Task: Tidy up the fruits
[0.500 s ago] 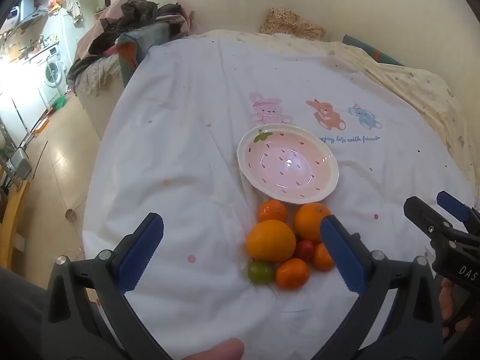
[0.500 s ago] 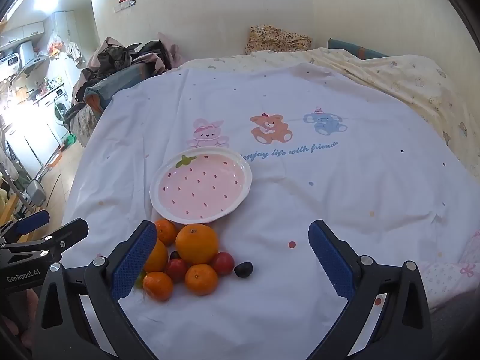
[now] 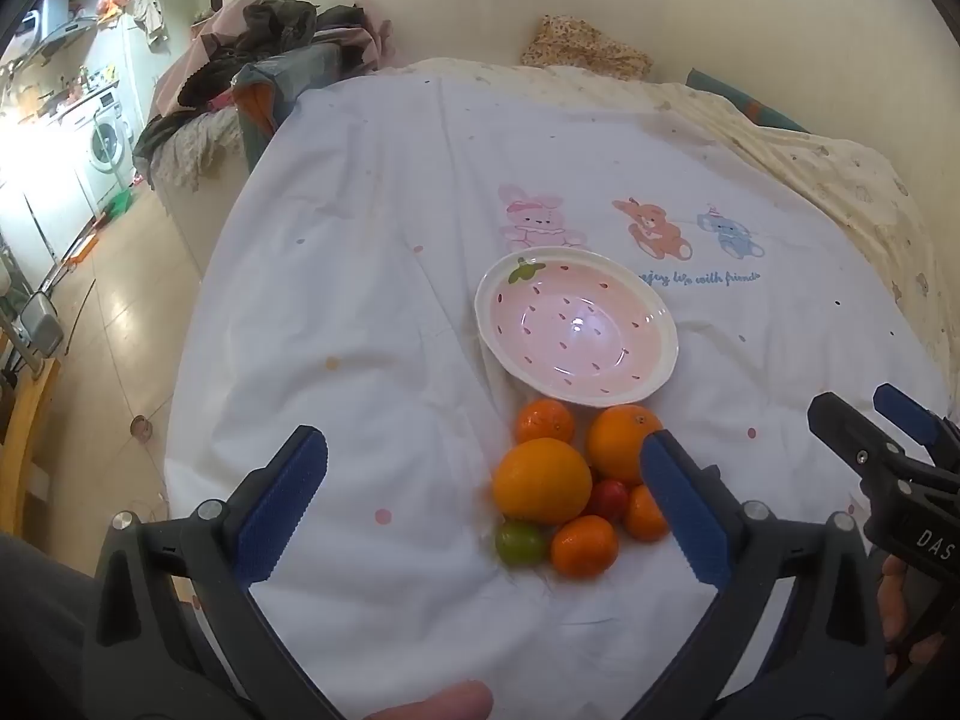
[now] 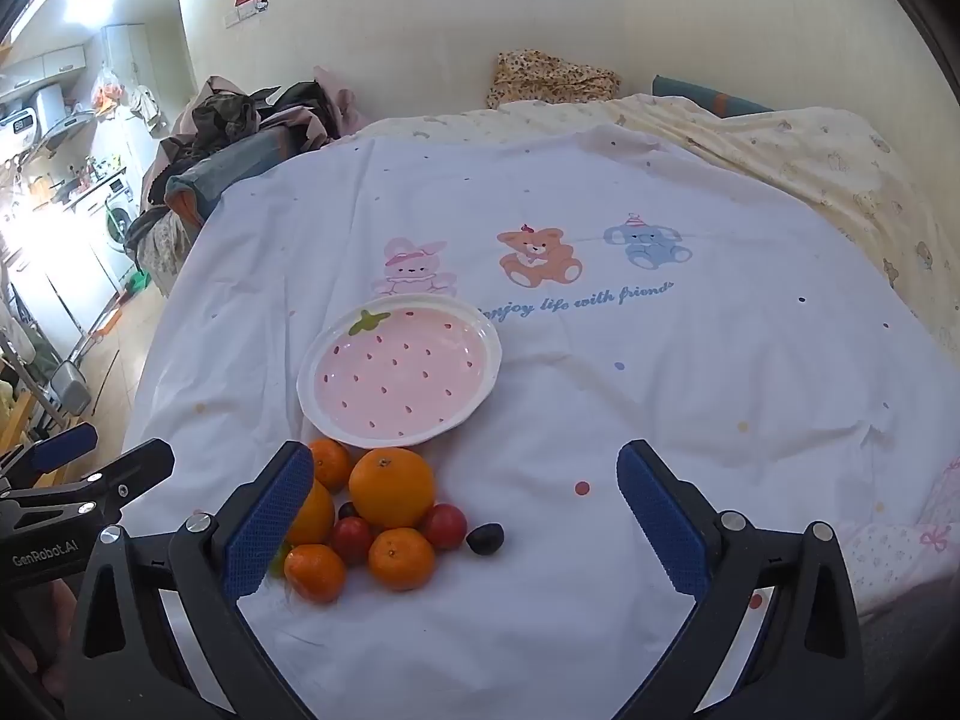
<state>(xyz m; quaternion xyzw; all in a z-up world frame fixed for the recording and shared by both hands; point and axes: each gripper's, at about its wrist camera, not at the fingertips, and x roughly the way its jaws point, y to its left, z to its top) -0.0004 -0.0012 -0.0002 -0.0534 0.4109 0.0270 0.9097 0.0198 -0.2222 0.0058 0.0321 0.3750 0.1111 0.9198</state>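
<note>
Nothing has changed since a moment ago — both the left gripper point(image 3: 483, 504) and right gripper point(image 4: 465, 525) hang spread wide and empty; fruit pile point(image 3: 567, 486) untouched below the bare plate point(image 3: 576, 330), centre frame.

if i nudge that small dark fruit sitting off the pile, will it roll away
Probably yes: the small dark fruit looks round and smooth, and lies free of the other fruit. The soft, wrinkled white sheet may stop it soon. It likely weighs little.
</note>
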